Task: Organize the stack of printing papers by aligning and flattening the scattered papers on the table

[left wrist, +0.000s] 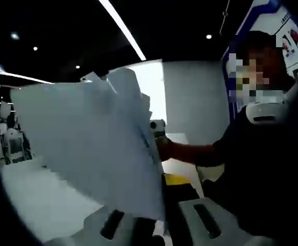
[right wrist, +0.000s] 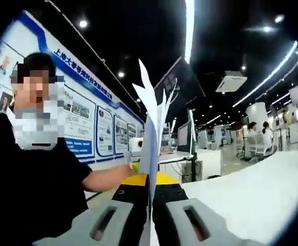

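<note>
The stack of papers stands on edge above the table, pinched by both the left gripper and the right gripper — uneven top corners could slip or fan out if either eases off.

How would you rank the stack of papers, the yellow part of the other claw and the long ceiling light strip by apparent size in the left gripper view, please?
1. Stack of papers, largest, though nearest the camera.
2. Ceiling light strip.
3. Yellow part of the right claw, smallest, partly hidden.
</note>
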`<move>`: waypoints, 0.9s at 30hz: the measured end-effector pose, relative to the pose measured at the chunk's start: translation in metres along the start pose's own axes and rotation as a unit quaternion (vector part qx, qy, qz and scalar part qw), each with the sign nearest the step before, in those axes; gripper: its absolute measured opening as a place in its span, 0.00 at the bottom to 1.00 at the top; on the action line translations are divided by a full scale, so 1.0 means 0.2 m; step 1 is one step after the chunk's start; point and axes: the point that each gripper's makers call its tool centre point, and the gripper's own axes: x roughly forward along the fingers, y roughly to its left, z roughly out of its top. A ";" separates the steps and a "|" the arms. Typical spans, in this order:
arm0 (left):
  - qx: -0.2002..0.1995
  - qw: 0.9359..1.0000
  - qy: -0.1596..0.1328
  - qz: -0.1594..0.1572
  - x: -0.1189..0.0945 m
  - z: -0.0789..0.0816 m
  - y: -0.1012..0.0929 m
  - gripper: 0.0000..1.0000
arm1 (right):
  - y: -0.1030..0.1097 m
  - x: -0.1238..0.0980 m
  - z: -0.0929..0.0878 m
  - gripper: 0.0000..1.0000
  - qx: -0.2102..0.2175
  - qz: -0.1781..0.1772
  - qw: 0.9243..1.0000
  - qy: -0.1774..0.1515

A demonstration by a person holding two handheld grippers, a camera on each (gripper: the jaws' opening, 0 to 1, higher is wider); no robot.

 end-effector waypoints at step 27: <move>0.003 0.984 -0.122 0.131 -0.01 0.26 0.19 0.14 | -0.12 -0.23 0.29 0.00 -0.025 -0.080 0.992 -0.093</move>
